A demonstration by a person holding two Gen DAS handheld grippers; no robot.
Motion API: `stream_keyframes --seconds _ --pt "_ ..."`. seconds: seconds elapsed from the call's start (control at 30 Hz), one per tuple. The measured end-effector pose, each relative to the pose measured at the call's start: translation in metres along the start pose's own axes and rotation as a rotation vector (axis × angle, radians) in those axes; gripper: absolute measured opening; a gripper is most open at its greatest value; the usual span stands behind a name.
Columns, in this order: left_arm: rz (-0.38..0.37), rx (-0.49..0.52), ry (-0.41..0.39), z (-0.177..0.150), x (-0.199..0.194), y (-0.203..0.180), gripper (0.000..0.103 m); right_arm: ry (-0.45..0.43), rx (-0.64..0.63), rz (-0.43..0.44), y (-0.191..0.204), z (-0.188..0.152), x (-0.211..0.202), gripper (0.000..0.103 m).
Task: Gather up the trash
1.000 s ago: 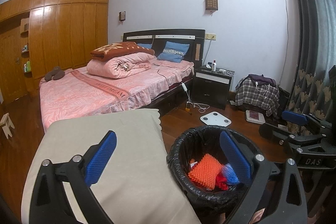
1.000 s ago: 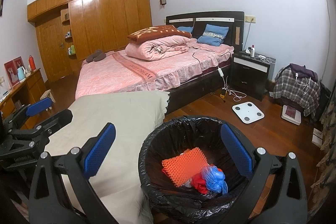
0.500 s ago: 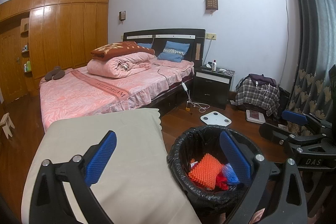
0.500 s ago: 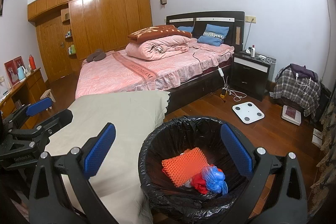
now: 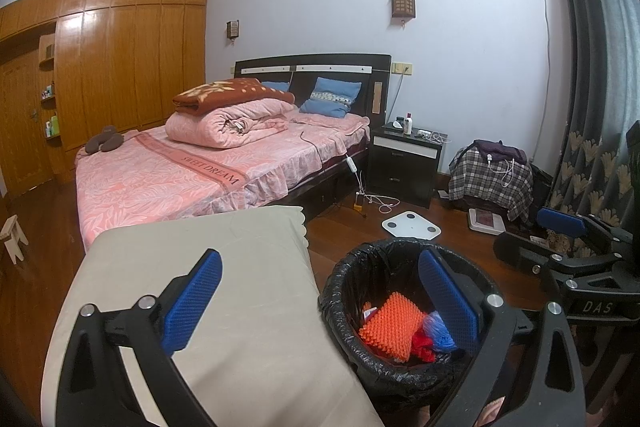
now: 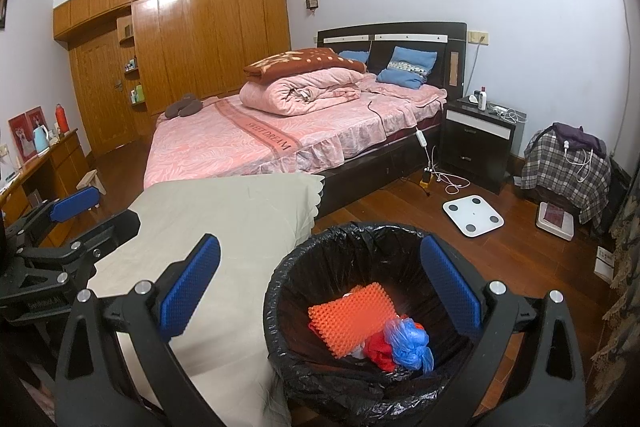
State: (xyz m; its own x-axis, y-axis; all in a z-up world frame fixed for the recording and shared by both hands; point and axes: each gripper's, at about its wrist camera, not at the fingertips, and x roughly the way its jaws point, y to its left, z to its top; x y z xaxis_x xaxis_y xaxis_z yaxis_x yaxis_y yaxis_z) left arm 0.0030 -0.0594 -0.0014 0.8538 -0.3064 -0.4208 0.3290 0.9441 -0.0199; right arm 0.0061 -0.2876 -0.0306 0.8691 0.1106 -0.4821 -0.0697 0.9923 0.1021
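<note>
A round bin with a black liner (image 5: 340,287) (image 6: 288,267) stands on the wood floor beside a beige-covered table (image 5: 180,287) (image 6: 224,219). Inside lie an orange bumpy foam sheet (image 5: 390,325) (image 6: 352,315), a blue plastic bag (image 5: 438,333) (image 6: 408,345) and something red (image 6: 378,347). My left gripper (image 5: 320,301) is open above the table edge and the bin's left rim, holding nothing. My right gripper (image 6: 320,291) is open over the bin, also holding nothing. Each gripper shows at the side of the other's view: left (image 6: 72,211), right (image 5: 560,223).
A pink-covered bed (image 5: 208,175) fills the middle of the room, with a black nightstand (image 5: 404,167) to its right. A white scale (image 5: 410,225), cables and a plaid-covered pile (image 5: 488,179) sit on the floor. Wooden wardrobes (image 5: 120,67) line the left wall; curtains (image 5: 592,107) hang on the right.
</note>
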Motion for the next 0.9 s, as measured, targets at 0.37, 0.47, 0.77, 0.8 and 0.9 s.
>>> stream_keyframes --seconds 0.37,0.47,0.77,0.8,0.9 --pt "0.0 0.0 0.003 0.0 -0.0002 0.001 0.097 0.002 0.0 0.0 0.0014 -0.0005 -0.0001 0.097" --pt "0.0 0.0 0.003 0.0001 0.0002 0.0007 0.097 0.002 0.001 0.0 0.0013 -0.0006 0.0003 0.097" --pt "-0.003 -0.006 0.005 -0.0015 0.0016 0.0026 0.097 0.007 0.003 0.002 0.0068 -0.0024 0.0009 0.097" --pt "-0.001 -0.006 0.005 -0.0017 0.0017 0.0029 0.097 0.008 0.003 0.002 0.0066 -0.0026 0.0014 0.097" --pt "-0.004 -0.006 0.007 -0.0028 0.0017 0.0037 0.097 0.008 0.002 0.002 0.0068 -0.0031 0.0017 0.097"
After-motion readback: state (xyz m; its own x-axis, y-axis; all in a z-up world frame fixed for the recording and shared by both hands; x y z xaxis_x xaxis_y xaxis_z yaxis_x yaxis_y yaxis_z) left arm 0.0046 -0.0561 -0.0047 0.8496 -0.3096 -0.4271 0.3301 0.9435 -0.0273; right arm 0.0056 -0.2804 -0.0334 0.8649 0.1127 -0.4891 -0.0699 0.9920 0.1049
